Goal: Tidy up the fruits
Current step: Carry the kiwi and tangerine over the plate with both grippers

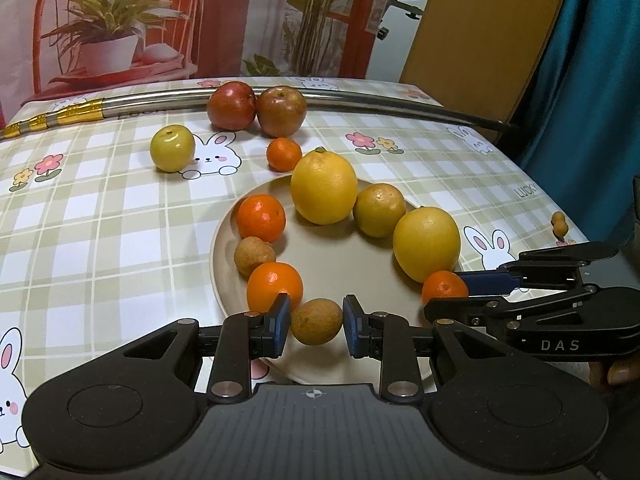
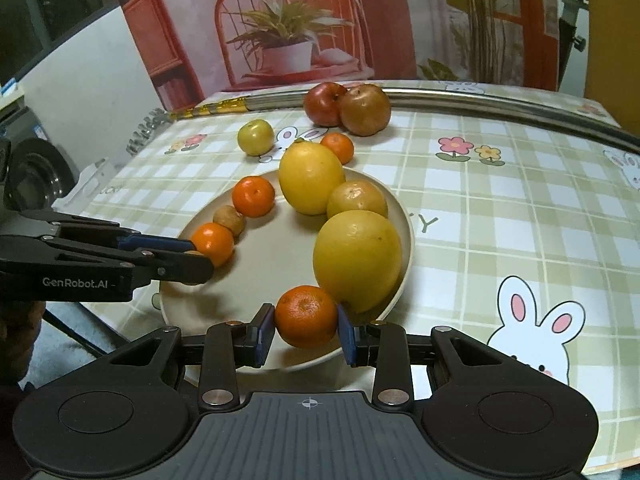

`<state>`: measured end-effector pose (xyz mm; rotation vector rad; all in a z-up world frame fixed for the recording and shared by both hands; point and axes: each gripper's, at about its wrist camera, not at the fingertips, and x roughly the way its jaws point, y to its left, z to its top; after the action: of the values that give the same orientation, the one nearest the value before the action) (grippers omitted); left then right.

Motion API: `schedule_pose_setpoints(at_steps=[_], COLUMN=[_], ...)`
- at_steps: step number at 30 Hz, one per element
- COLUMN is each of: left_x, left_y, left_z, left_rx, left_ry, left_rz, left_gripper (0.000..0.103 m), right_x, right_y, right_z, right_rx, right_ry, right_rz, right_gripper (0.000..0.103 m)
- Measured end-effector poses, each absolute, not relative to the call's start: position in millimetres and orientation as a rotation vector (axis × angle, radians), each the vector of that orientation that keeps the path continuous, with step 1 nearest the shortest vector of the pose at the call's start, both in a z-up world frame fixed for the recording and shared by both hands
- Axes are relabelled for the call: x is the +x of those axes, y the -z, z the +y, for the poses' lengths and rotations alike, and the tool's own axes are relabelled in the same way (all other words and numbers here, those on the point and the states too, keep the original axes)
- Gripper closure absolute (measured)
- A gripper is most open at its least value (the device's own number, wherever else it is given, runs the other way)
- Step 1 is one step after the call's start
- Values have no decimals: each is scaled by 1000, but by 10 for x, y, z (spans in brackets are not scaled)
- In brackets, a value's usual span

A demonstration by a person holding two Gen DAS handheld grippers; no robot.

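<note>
While both grippers hold fruit at the plate's (image 1: 224, 240) near rim, each item should be lowered until seated before release — round fruit rolls. Left gripper (image 1: 316, 320): closed on a small brown fruit (image 1: 315, 322), six o'clock. Right gripper (image 2: 306, 326): closed on a mandarin (image 2: 306, 316), touching the large lemon (image 2: 356, 260) at four o'clock. Beyond the plate, twelve o'clock — two apples (image 1: 256, 108), a green fruit (image 1: 172, 148), one mandarin still outstanding.
</note>
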<state>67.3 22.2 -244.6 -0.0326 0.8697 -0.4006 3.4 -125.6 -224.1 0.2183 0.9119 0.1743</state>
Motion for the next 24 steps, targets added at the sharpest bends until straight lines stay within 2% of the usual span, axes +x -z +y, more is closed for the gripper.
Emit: schedule_pose_setpoints(at_steps=[24], left_x=[696], left_y=[2482], left_z=[222], left_rx=[16], left_ry=[280], left_rz=[820], left_gripper=[72], right_x=[128], right_y=[2320], right_z=[-1241], right_rx=[128], right_ry=[-127], right_rz=[880], right_gripper=[72])
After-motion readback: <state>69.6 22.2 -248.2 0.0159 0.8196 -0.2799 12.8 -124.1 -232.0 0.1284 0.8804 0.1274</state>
